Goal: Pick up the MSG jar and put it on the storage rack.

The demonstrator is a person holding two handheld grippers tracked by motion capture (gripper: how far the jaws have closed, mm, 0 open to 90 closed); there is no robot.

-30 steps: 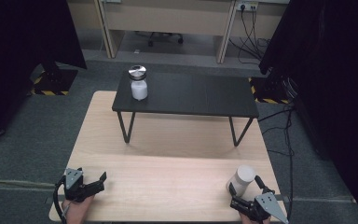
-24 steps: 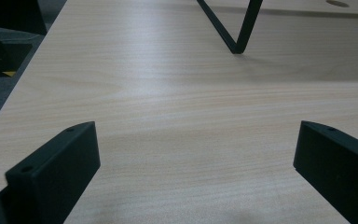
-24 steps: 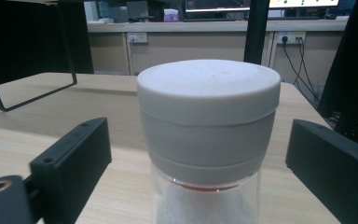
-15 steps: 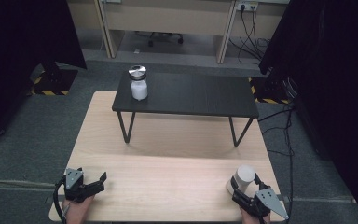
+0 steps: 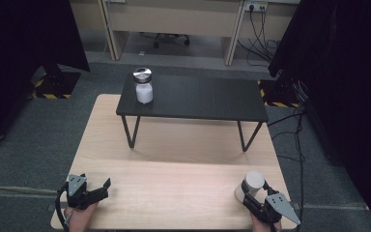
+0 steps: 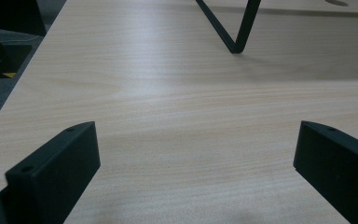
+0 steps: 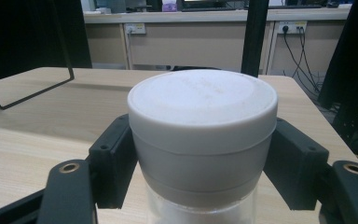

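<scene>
Gripping a white-capped jar (image 5: 251, 186) at the lower right of the high view, the right tongs (image 5: 252, 200) have just been closing, and the jaws now press against the jar from both sides. In the right gripper view the jar (image 7: 202, 140) sits dead centre between the two black jaws, which touch the sides of its wide pale cap; below the cap a strip of clear wall shows something white inside, though what it is cannot be told. The jar stands upright on the light wooden surface (image 5: 174, 188), close to its lower right corner.

At the lower left of the high view the left tongs (image 5: 99, 191) rest low over the same surface, held by a hand (image 5: 79, 217) at the bottom edge. In the left gripper view the jaws stand wide apart with nothing but bare wood between them.

Farther up the frame, a small black table (image 5: 198, 99) stands on the wooden surface on thin metal legs. Near its upper left corner stands a second jar (image 5: 143, 87), upright, with a shiny metal lid and white contents filling most of its clear body. It is well apart from both tongs.

Beyond the surface, toward the top of the frame, lie grey carpet (image 5: 29, 140), pale cabinets (image 5: 174, 19) and trailing cables (image 5: 294, 140) at the right.
</scene>
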